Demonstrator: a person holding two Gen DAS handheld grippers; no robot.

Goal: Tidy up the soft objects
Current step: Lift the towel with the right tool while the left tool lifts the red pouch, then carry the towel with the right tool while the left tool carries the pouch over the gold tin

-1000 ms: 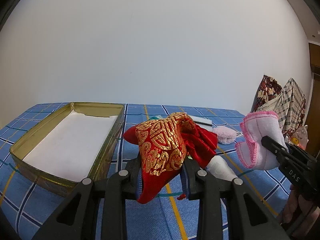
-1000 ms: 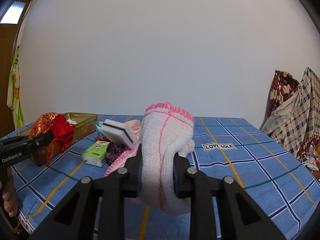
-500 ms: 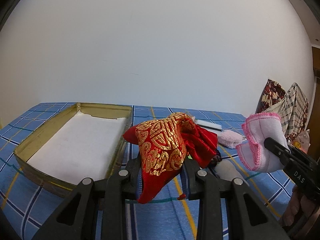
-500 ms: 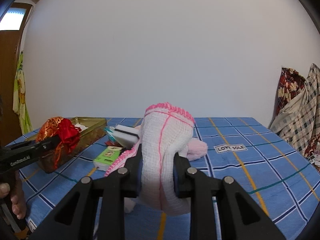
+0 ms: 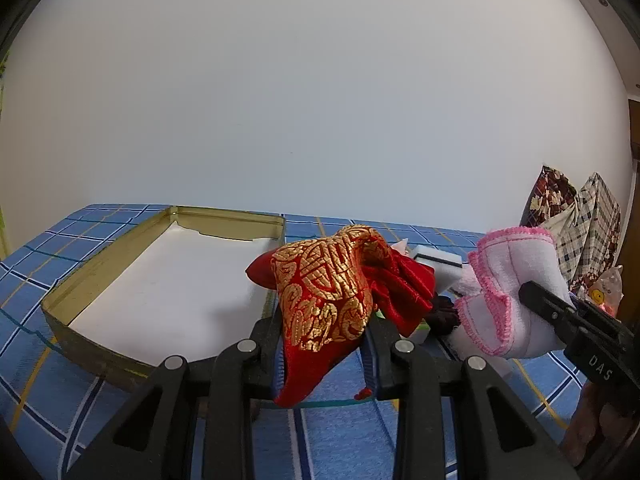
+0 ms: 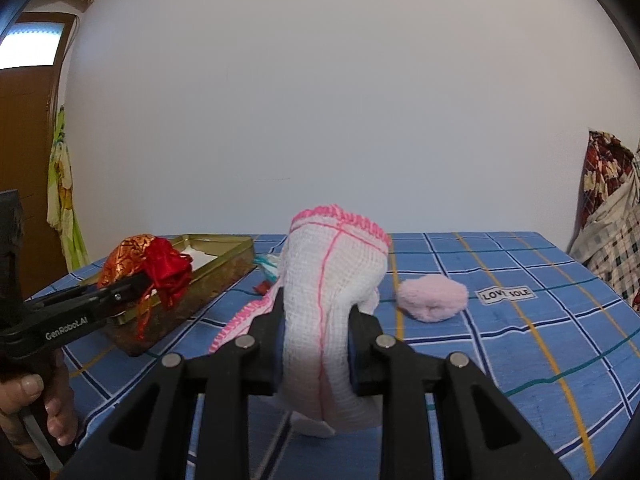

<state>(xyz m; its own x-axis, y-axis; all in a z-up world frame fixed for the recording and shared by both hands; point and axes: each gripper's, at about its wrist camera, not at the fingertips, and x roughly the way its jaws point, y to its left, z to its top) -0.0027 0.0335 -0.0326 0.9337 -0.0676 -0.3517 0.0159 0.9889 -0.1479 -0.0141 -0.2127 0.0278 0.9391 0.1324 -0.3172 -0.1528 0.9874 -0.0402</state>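
My left gripper (image 5: 324, 344) is shut on a red and gold brocade pouch (image 5: 324, 292), held above the bed beside the right wall of a gold tin tray (image 5: 100, 264) lined with white paper. My right gripper (image 6: 316, 340) is shut on a white cloth with pink stitched edging (image 6: 332, 280), held above the blue checked bedspread. In the left wrist view the cloth (image 5: 516, 280) hangs at the right. In the right wrist view the pouch (image 6: 148, 264) sits at the left, by the tray (image 6: 224, 268).
A fluffy pink puff (image 6: 434, 298) lies on the bedspread (image 6: 520, 340). A white sponge block (image 5: 436, 260) and dark small items lie behind the pouch. Plaid and floral fabrics (image 5: 576, 216) pile at the right. A door (image 6: 28, 160) stands far left.
Both grippers have shifted left toward the tray with their loads. The tray now looks nearer in both views, and the pink puff has come into the open on the right.
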